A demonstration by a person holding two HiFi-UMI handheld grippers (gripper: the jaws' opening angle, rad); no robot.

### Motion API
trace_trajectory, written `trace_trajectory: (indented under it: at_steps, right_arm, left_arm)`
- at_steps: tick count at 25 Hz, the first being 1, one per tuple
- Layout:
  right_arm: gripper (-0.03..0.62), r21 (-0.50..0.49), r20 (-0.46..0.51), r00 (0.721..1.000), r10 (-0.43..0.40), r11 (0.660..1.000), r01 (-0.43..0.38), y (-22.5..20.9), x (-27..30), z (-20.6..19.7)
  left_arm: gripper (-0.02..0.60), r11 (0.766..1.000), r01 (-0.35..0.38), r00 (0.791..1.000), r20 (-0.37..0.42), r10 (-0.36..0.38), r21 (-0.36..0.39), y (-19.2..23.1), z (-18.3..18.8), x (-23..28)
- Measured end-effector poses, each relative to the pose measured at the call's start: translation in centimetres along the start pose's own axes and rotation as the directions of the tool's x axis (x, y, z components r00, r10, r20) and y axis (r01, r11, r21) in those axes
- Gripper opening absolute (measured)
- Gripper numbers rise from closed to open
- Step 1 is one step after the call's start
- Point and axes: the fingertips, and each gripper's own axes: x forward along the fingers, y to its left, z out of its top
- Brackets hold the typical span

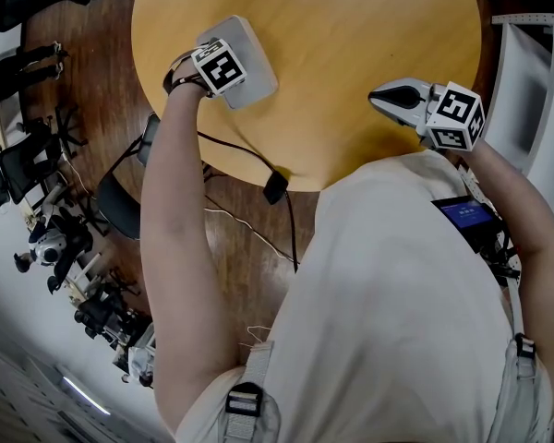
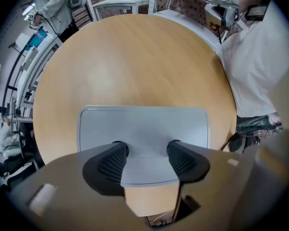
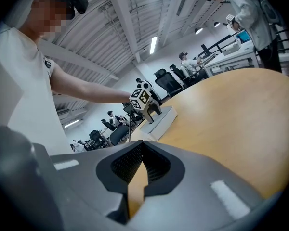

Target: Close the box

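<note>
The box (image 2: 143, 123) lies lid down near the round table's (image 1: 351, 44) left edge. The left gripper (image 2: 147, 148) rests on the lid, jaws spread. The right gripper (image 3: 140, 149) is clenched, empty, well apart. A black cable (image 1: 245, 155) hangs at the near rim.

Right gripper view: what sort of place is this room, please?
Probably an open workshop or lab hall: bare ceiling beams with strip lights, black office chairs, and people by a white workbench behind the round wooden table.
</note>
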Motion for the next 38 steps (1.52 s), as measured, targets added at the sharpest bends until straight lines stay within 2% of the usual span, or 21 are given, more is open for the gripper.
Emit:
trace_trajectory:
  at_steps: [6,11,17,22,25,27,29,30,33,35,38]
  right_arm:
    - [-0.002,0.005,-0.003,1.0,0.0,1.0,0.0,0.3,0.5,-0.4]
    - [-0.002,-0.015,-0.019,1.0,-0.004,1.0,0.004,0.3,0.6,-0.6]
    - [-0.002,-0.03,-0.033,0.999,-0.017,0.999,0.016,0.0,0.4,-0.6]
    - [-0.002,-0.03,-0.026,0.999,-0.03,0.999,0.029,-0.5,-0.3,-0.6]
    - [-0.002,-0.032,-0.025,0.999,-0.029,0.999,0.028,-0.4,-0.7,-0.6]
    - [-0.002,-0.046,-0.024,1.0,-0.02,0.999,0.019,-0.2,-0.7,-0.3]
    - [-0.002,-0.062,-0.023,1.0,-0.007,0.998,0.005,0.0,-0.4,0.1]
    - [-0.002,-0.071,-0.024,1.0,0.001,0.997,-0.002,0.0,-0.2,0.1]
    - [-0.002,-0.101,-0.035,0.999,0.024,0.994,-0.028,0.3,0.6,0.4]
    - [-0.002,-0.118,-0.043,0.998,0.039,0.992,-0.043,0.7,0.7,0.8]
    - [-0.002,-0.135,-0.055,0.997,0.063,0.988,-0.07,1.5,-0.1,1.5]
  left_arm:
    - [0.279,0.999,0.048,0.998,-0.03,-0.049,-0.016,-0.5,-0.3,0.5]
    - [0.282,1.0,0.019,0.997,-0.07,-0.019,0.0,0.0,0.2,0.7]
    - [0.295,1.0,-0.007,0.999,-0.04,0.007,0.0,0.5,-0.1,1.2]
    - [0.323,0.998,-0.059,0.998,-0.037,0.06,0.013,0.9,-0.3,0.9]
    - [0.334,0.996,-0.09,0.996,-0.01,0.09,-0.01,0.7,-0.2,-0.5]
    - [0.334,0.989,-0.139,0.989,0.034,0.141,-0.051,1.0,0.0,-2.2]
    - [0.334,0.97,-0.194,0.968,0.13,0.214,-0.149,1.0,0.5,-4.2]
    - [0.333,0.955,-0.204,0.95,0.192,0.247,-0.217,0.6,0.8,-5.0]
    - [0.298,0.903,-0.146,0.877,0.37,0.308,-0.404,-3.0,1.5,-6.6]
    - [0.246,0.863,-0.084,0.818,0.46,0.345,-0.497,-6.6,2.4,-7.8]
    - [0.171,0.793,0.005,0.697,0.57,0.434,-0.609,-12.0,5.1,-10.3]
